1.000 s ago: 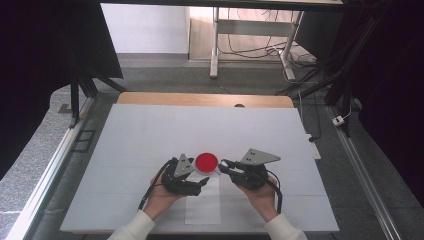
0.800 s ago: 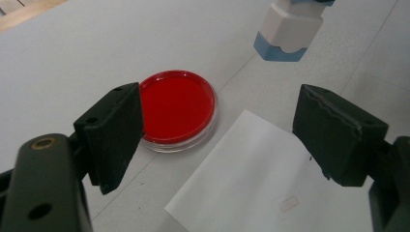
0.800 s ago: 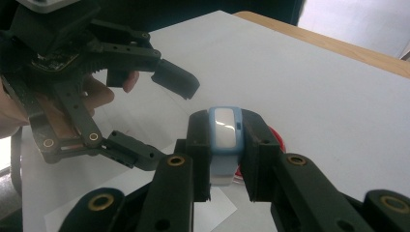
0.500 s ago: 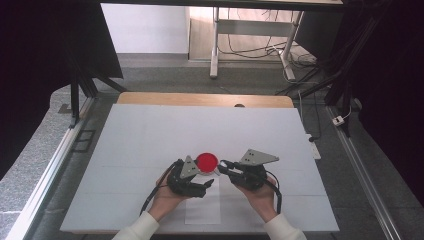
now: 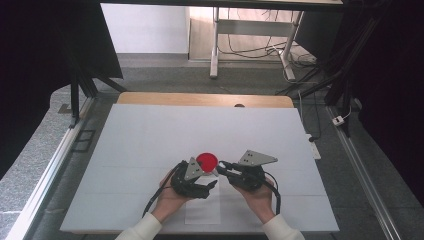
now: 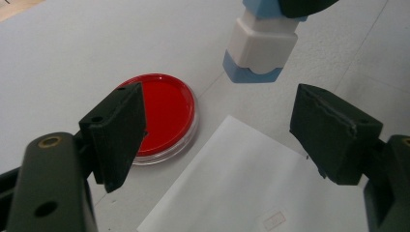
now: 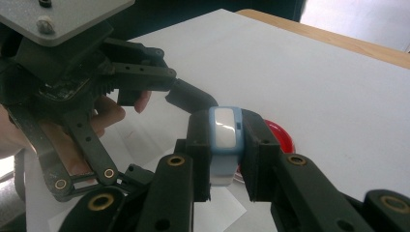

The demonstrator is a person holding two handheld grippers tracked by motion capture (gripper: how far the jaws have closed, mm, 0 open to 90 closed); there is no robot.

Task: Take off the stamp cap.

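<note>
A red round dish (image 5: 206, 160) with a clear rim lies flat on the white table (image 5: 150, 135); it also shows in the left gripper view (image 6: 164, 113). My right gripper (image 7: 226, 145) is shut on a small blue-and-white block (image 7: 225, 130) and holds it just above the table beside the dish (image 7: 279, 135). That block (image 6: 261, 46) hangs ahead of my left gripper (image 6: 217, 116). The left gripper is open over a white paper sheet (image 6: 251, 183); its jaws have just been closing a little, and nothing is between them. In the high view the left gripper (image 5: 210, 189) and right gripper (image 5: 220, 165) face each other.
The paper sheet (image 5: 202, 210) lies at the table's near edge between the two hands. A wooden strip (image 5: 205, 99) runs along the far edge. Black frame posts and dark curtains flank the table, with cables on the floor behind.
My left gripper has shifted slightly toward the near edge, and its jaws now reach right over the paper. The right gripper and the block have stayed put.
</note>
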